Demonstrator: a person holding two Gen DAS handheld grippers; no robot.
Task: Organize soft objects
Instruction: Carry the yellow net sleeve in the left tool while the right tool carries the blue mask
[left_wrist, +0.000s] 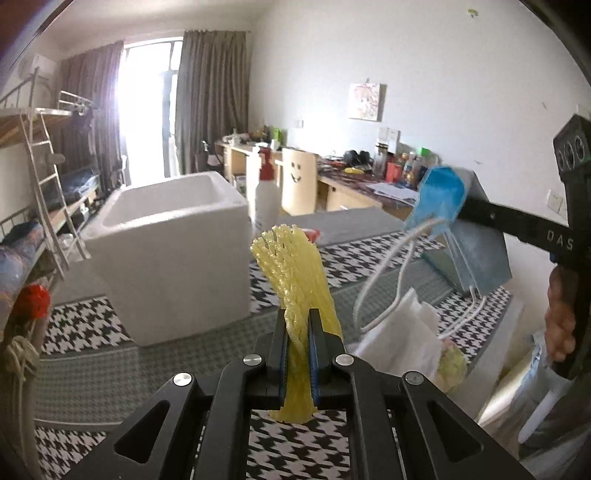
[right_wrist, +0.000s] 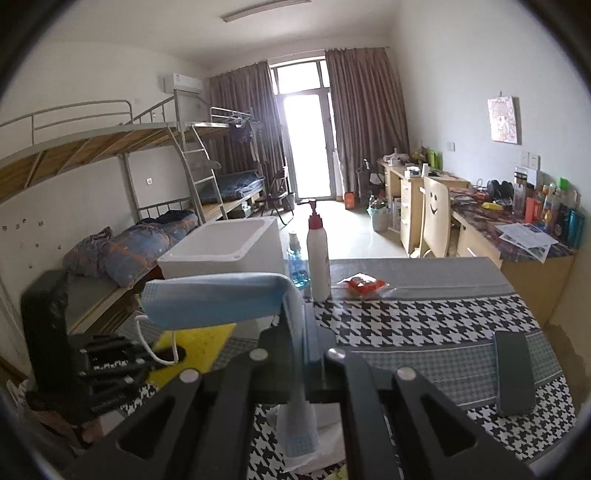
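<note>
left tongs (left_wrist: 299, 325): clamped on yellow foam net (left_wrist: 291, 266), lifted
right tongs (right_wrist: 304, 314): clamped on blue face mask (right_wrist: 214, 299)
white foam box (left_wrist: 173, 254): on surface (right_wrist: 424, 317)

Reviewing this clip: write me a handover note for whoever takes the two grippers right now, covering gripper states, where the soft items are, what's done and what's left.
Left gripper: shut on the yellow mesh sleeve, held above the checked tablecloth.
Right gripper: shut on the blue face mask, its ear loops dangling.
White foam box: stands open on the table, left of both grippers; nothing visible inside from these angles.
White tissues: lying on the cloth between the grippers.
Done: both soft items picked up.
Left: probably drop sleeve and mask into the box, then collect the tissues.
</note>
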